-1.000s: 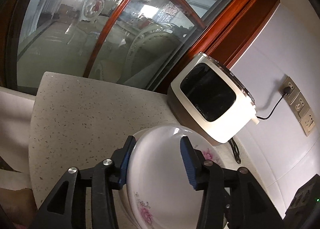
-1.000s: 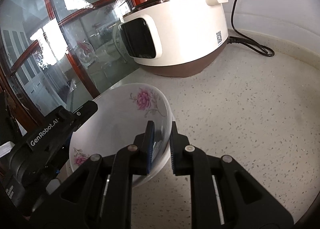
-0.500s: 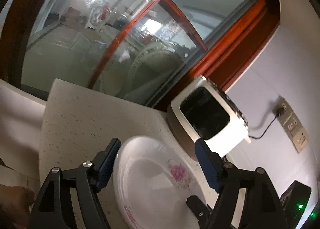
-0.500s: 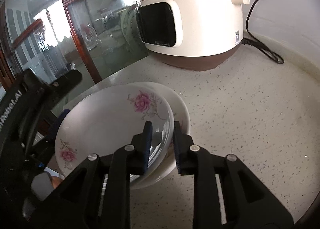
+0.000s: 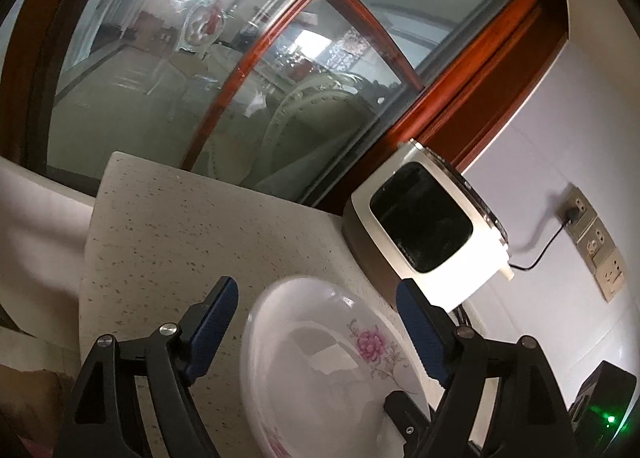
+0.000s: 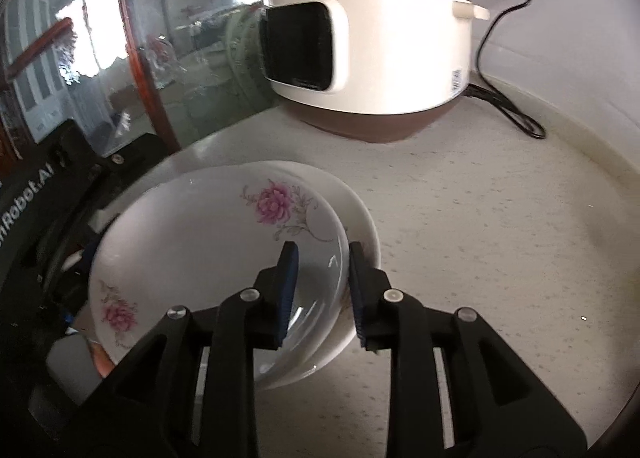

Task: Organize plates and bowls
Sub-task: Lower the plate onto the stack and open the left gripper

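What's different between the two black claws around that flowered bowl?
The left gripper stands wide, its blue pads flanking the flowered bowl and clear of it. The right gripper shows only a narrow gap. The left takes in the bowl's width, while the right straddles just its rim, one finger inside and one outside. Shared: both are black with blue pads, neither presses on the bowl, and both jaws have just been opening.

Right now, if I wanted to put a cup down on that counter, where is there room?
The speckled counter lies bare to the right of the stacked floral bowls, up to the cooker's cord, and again between the bowls and the glass partition. It is crowded around the bowls, where the right gripper and left gripper flank them, near the rice cooker.
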`<state>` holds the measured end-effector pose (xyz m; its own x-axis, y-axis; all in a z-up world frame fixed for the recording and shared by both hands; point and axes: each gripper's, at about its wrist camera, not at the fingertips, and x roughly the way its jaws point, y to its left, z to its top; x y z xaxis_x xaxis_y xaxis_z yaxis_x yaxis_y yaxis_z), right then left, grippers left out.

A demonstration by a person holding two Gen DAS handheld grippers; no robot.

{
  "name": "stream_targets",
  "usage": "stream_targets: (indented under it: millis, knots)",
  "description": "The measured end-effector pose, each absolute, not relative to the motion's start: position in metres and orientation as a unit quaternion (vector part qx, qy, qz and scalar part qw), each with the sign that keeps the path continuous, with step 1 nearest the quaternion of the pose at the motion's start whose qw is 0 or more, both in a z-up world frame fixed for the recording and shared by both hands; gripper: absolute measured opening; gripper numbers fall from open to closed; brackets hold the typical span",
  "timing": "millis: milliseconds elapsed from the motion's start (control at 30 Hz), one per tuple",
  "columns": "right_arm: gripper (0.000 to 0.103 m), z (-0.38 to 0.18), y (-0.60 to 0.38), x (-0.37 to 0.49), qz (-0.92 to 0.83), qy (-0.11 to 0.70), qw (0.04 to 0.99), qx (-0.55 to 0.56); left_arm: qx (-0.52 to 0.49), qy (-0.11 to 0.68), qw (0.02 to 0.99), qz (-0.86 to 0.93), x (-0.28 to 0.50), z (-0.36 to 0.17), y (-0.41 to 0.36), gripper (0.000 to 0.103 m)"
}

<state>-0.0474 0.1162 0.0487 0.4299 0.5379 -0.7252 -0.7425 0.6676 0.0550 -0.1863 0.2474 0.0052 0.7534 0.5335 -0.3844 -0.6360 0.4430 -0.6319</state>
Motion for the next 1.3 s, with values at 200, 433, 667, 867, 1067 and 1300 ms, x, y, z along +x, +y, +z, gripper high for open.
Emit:
stream_targets:
  millis: [200,433,667,867,1067,1300]
  knots:
    - [0.034,0.049,0.103,-0.035,0.336,0.378,0.853,-0.127,-0.394,0.084,0.852,0.334,-0.18,0.004,0.248,0.083]
    - [0.058,0.054,0.077,-0.02,0.359,0.381,0.851,-0.042,-0.351,0.153,0.876,0.292,-0.145,0.006,0.24,0.083]
    - [0.07,0.065,0.076,-0.028,0.342,0.328,0.878,-0.065,-0.359,0.158,0.874,0.287,-0.14,0.006,0.244,0.083]
    - [0.081,0.073,0.074,-0.034,0.314,0.284,0.902,-0.091,-0.361,0.162,0.871,0.292,-0.136,0.004,0.246,0.083]
    - [0.081,0.085,0.036,-0.025,0.282,0.268,0.921,-0.035,-0.356,0.169,0.874,0.283,-0.131,0.004,0.244,0.083]
    - [0.081,0.118,-0.023,-0.041,0.262,0.192,0.943,0.071,-0.35,0.163,0.882,0.271,-0.132,0.006,0.24,0.084]
